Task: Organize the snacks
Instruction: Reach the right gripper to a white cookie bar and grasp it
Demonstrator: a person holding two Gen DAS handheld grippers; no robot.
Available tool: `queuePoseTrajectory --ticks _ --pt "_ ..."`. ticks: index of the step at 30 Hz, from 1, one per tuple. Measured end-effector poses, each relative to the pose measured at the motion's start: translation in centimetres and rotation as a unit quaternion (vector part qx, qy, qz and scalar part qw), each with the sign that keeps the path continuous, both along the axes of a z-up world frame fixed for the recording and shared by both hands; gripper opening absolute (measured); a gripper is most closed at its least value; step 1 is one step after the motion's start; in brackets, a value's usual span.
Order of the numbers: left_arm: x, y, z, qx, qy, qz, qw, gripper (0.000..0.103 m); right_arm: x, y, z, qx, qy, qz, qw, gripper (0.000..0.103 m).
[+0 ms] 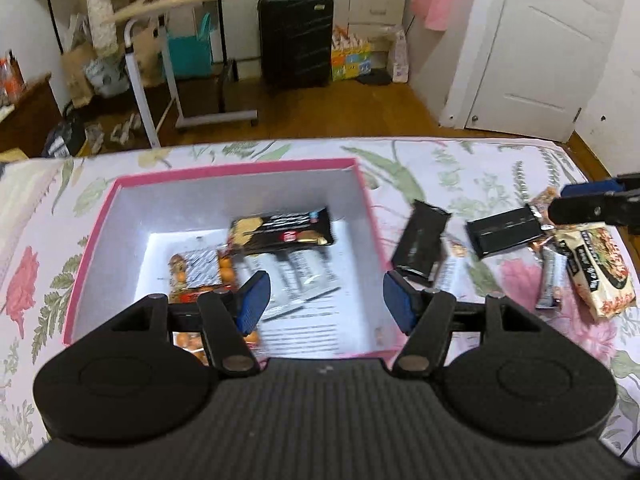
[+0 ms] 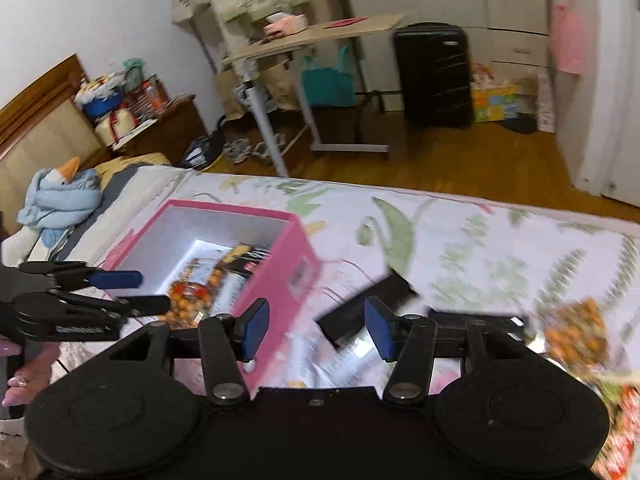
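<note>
Both tongs, left (image 1: 324, 296) and right (image 2: 316, 330), stood apart and empty. Several snack packets (image 1: 280, 230) already lay inside the pink box (image 1: 236, 168) on the bed (image 1: 460, 156); black packets (image 1: 420, 238) and others remained outside, so roughly half seemed done.

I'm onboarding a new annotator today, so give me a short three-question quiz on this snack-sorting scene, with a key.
1. True or false: the pink-rimmed cardboard box with white inside is empty.
2. Which thing lies outside the box, on the floral bedsheet? A) the orange-print snack bag B) the flat black rectangular packet C) the black and gold wrapper
3. Fill in: the left gripper and the right gripper both have their blue pads ____, with nothing held between them.

Key: 1 false, it holds several packets. 2 B. 3 apart (open).
</note>
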State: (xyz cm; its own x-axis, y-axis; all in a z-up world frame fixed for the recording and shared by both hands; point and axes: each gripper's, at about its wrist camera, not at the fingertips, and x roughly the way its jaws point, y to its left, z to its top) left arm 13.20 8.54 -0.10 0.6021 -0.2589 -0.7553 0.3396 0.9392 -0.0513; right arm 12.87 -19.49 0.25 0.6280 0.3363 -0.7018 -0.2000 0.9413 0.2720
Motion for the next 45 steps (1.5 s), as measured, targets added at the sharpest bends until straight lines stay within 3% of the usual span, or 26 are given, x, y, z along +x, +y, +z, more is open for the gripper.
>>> queuePoseTrajectory --ticks 6,11,19,24,26,30,36,42,44,45 --pt "-2.9 -4.5 -0.1 -0.009 -0.002 -0.006 0.9999 0.061 -4.0 -4.0 -2.3 -0.003 -0.017 -0.043 0.999 0.063" --pt "-4.7 -8.6 -2.4 -0.002 0.009 -0.008 0.9999 0.060 -5.9 -6.2 -5.8 0.000 -0.037 -0.094 0.995 0.066" --pt "-6.8 -13.2 -6.0 0.049 -0.033 0.013 0.9982 0.058 -6.2 -8.8 -11.5 0.012 -0.025 -0.170 0.985 0.066" --pt "-6.0 -14.7 -9.3 0.066 -0.061 0.054 0.9945 0.058 -6.2 -9.5 -13.9 0.066 -0.004 -0.196 0.978 0.066" --pt "-5.4 -15.3 -11.1 0.090 -0.068 0.068 0.9912 0.058 -6.7 -9.4 -14.5 0.074 -0.013 -0.211 0.975 0.066" --pt "-4.2 -15.6 -13.5 0.116 -0.056 0.101 0.9865 0.058 -7.1 -8.7 -15.1 0.039 -0.030 -0.240 0.970 0.066" --pt "-3.5 -15.6 -14.5 0.118 -0.041 0.118 0.9852 0.059 -5.9 -8.1 -16.5 0.011 -0.016 -0.229 0.973 0.068" --pt "-2.0 -15.2 -15.1 0.104 -0.012 0.142 0.9843 0.058 -4.7 -6.7 -17.5 -0.040 -0.027 -0.239 0.970 0.078" --pt "-1.8 -14.9 -15.0 0.094 -0.006 0.150 0.9842 0.043 -4.4 -5.8 -17.8 -0.081 -0.032 -0.238 0.967 0.075" --pt "-1.8 -14.8 -15.0 0.090 -0.002 0.147 0.9851 0.032 -4.4 -5.5 -17.9 -0.098 -0.035 -0.238 0.966 0.072"
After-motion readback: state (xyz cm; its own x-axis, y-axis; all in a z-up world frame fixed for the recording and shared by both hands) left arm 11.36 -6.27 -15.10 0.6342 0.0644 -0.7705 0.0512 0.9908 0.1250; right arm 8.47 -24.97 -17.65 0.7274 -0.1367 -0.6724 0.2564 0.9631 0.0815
